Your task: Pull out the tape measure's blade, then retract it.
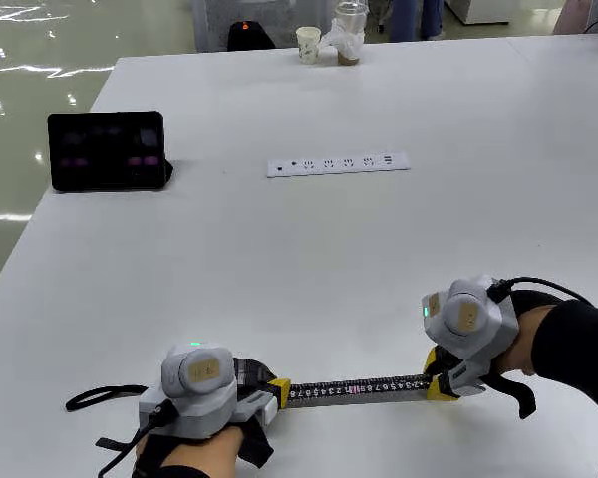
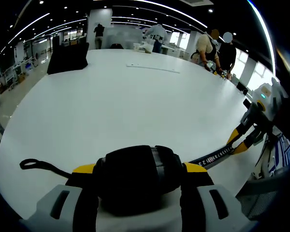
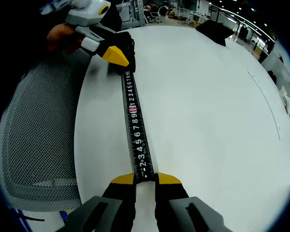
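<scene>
My left gripper (image 1: 271, 393) is shut on the black tape measure case (image 2: 139, 176) at the table's near edge; the case's wrist strap (image 1: 100, 396) trails left. The numbered blade (image 1: 354, 387) runs flat over the table from the case to my right gripper (image 1: 437, 383), which is shut on the blade's end. In the right gripper view the blade (image 3: 135, 130) stretches away from the yellow fingertips (image 3: 123, 180) to the case (image 3: 125, 46) held by the left gripper. The left gripper view shows the blade (image 2: 215, 157) leading right to the right gripper (image 2: 241, 140).
A white power strip (image 1: 338, 164) lies mid-table. A black tablet (image 1: 107, 150) stands at the left edge. Paper cups and a plastic bag (image 1: 337, 40) sit at the far edge. A mesh chair (image 3: 36, 145) is beside the table's near edge. People stand in the background.
</scene>
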